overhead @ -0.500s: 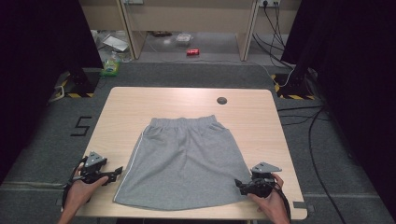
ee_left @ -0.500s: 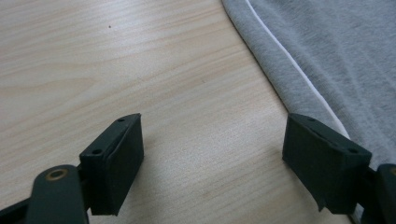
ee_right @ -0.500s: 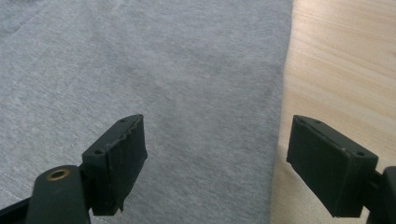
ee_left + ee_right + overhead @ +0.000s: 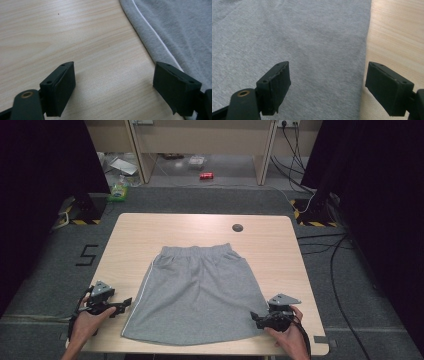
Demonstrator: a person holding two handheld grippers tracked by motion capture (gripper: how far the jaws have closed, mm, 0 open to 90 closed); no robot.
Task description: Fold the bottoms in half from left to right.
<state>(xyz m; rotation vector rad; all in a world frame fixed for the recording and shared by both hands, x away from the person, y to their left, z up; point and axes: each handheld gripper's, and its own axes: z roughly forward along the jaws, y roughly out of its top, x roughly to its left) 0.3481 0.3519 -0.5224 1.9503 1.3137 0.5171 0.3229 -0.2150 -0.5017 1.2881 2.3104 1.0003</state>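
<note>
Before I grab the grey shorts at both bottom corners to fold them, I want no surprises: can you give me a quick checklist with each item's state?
1. Left tongs open: ok, jaws wide with bare table between them.
2. Right tongs open: ok, jaws straddle the side edge of the shorts.
3. Shorts lying flat, waistband on the far side: ok.
4. Left tongs over fabric: not ok, the white-piped edge lies beside one jaw.
5. Small dark disc clear of the shorts: ok.
6. Fabric layers aligned underneath: cannot tell.

Grey shorts [image 4: 197,290] w/ white side stripe, light wood table [image 4: 150,227], black grippers
</note>
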